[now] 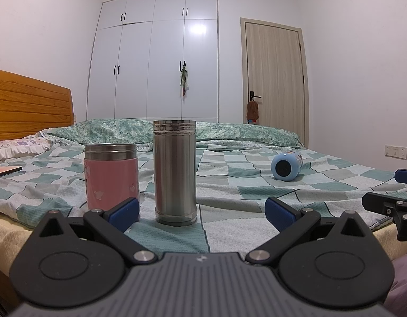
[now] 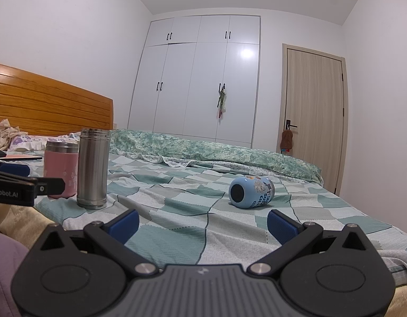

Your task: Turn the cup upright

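A light blue cartoon-printed cup [image 2: 251, 192] lies on its side on the checked bedspread [image 2: 177, 200], its round end facing me; it also shows in the left wrist view [image 1: 286, 165] at the right. A tall steel cup [image 1: 175, 170] and a pink cup [image 1: 111, 175] stand upright; they also show in the right wrist view, steel [image 2: 93, 169] and pink [image 2: 61, 169]. My left gripper [image 1: 202, 211] is open and empty, just in front of the steel cup. My right gripper [image 2: 202, 223] is open and empty, short of the blue cup.
A wooden headboard [image 1: 29, 103] is at the left, a rolled green quilt [image 2: 216, 150] along the bed's far side. White wardrobes [image 1: 155, 60] and a wooden door [image 1: 276, 79] stand behind. A flat reddish item [image 1: 5, 170] lies left of the pink cup.
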`<state>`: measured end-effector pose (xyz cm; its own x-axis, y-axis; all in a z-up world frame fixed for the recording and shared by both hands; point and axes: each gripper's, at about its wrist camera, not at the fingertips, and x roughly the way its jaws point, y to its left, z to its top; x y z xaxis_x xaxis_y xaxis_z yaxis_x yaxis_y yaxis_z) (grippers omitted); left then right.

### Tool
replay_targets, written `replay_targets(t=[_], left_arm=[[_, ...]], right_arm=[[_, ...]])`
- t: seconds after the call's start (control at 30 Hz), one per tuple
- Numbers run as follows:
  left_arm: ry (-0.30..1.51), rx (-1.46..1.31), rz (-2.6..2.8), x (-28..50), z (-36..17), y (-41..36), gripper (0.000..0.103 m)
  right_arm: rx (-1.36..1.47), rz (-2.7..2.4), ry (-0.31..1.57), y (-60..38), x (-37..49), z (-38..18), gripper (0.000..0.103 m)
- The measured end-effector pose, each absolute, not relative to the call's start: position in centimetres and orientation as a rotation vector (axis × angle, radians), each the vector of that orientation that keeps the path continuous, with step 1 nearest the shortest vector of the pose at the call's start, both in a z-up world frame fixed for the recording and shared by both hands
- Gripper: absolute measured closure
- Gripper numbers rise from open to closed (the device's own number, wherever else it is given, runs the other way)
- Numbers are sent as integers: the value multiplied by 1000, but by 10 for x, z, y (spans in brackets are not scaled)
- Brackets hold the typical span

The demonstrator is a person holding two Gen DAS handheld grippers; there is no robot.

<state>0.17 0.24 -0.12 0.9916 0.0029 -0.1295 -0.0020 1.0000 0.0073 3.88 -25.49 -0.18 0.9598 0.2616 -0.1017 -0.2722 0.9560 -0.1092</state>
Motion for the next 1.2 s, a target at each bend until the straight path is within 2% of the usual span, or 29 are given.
replay_targets(t=[0.23,0.6,0.83,1.2], left_arm=[[141,13,2,2,1,0,0],[145,61,-147,40,34,-46,0],[165,120,-232,109,50,-90,0],[223,167,-260,228,52,-116,0]], right_arm=[[-142,255,96,-256,36,-2,0],[-67,220,155,-296,84,36,0],[-77,182,231,-319,148,63,0],[-49,150,372,-318,267,79,0]])
